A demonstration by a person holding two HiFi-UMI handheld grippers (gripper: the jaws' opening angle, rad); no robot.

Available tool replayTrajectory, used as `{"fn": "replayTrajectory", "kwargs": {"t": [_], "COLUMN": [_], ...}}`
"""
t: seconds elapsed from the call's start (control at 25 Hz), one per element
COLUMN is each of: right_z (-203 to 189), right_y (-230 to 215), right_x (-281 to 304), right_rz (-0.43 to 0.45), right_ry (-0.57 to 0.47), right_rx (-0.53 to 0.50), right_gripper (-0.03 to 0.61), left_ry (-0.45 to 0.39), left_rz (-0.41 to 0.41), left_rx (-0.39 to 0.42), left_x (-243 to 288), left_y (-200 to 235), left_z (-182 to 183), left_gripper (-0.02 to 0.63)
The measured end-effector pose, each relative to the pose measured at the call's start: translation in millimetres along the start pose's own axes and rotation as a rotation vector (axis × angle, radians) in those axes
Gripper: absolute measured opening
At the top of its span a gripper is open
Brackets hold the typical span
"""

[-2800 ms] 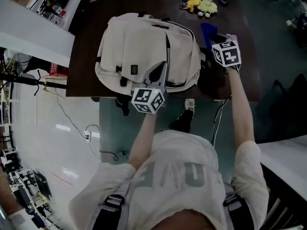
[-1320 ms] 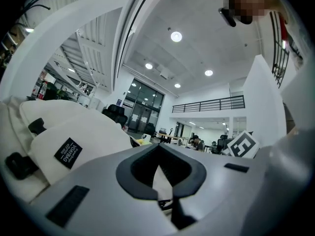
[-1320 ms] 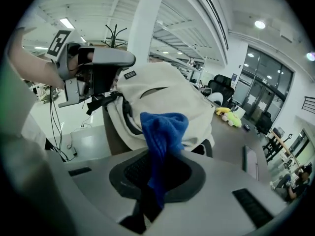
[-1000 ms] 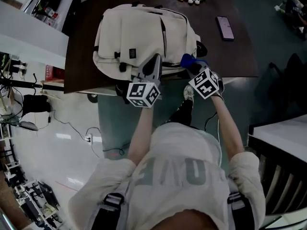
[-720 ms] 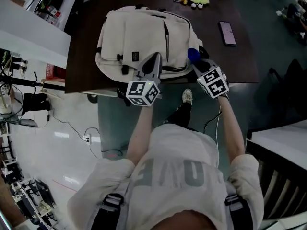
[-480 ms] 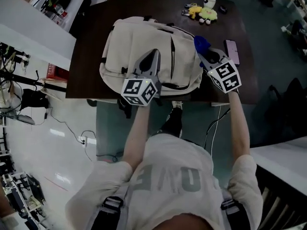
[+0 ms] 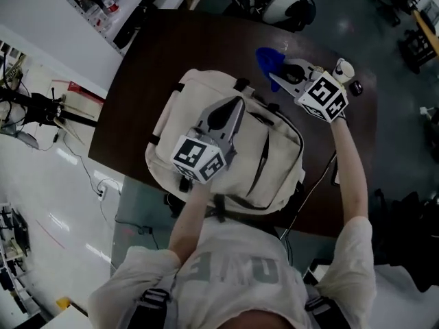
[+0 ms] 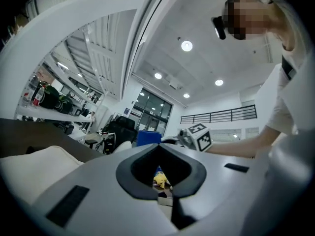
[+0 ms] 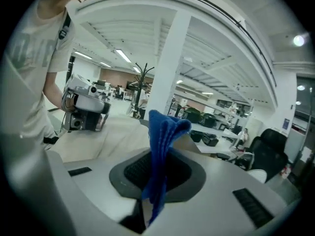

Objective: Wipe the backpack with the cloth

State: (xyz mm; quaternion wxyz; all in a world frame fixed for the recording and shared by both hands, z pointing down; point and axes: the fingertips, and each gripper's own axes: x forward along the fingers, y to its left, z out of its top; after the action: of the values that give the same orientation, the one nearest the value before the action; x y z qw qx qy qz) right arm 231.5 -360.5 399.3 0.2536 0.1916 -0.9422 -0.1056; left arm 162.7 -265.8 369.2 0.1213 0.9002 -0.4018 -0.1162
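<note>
Right tool (image 7: 276, 78) clamping blue cloth (image 7: 267, 59), left tool (image 7: 235, 104) closed above backpack (image 7: 278, 149).

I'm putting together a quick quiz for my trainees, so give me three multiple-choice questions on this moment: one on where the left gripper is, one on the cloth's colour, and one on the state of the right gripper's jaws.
1. The left gripper hangs over:
A. the backpack
B. the floor
C. a chair

2. The cloth is:
A. white
B. blue
C. red

3. The right gripper is:
A. open and empty
B. shut on nothing
C. shut on the cloth

Answers:
1 A: the head view shows it above the cream backpack.
2 B: the head view and the right gripper view both show blue fabric.
3 C: the right gripper view shows the cloth pinched between its jaws.
</note>
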Motion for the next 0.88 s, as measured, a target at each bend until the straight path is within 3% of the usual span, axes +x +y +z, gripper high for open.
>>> {"fn": "replayTrajectory", "kwargs": {"t": [0.24, 0.44, 0.56, 0.68, 0.88], "right_z": [-23, -43, -49, -47, -49], "right_y": [-22, 9, 36, 54, 56], "right_x": [104, 166, 180, 178, 170], "right_rz": [0.269, 0.540, 0.678, 0.756, 0.793], "right_ry": [0.023, 0.038, 0.043, 0.037, 0.018], "right_rx": [-0.040, -0.111, -0.150, -0.186, -0.202], "right_gripper": [0.043, 0.043, 0.043, 0.043, 0.043], "left_ry": [0.052, 0.033, 0.024, 0.034, 0.039], "left_rz": [0.007, 0.040, 0.072, 0.080, 0.118], "left_rx": [-0.038, -0.095, -0.081, -0.072, -0.126], "left_x": [21, 23, 22, 24, 26], "left_y": [15, 26, 29, 30, 40], "left_z": [-9, -8, -8, -9, -10], "left_gripper": [0.003, 0.003, 0.003, 0.003, 0.003]}}
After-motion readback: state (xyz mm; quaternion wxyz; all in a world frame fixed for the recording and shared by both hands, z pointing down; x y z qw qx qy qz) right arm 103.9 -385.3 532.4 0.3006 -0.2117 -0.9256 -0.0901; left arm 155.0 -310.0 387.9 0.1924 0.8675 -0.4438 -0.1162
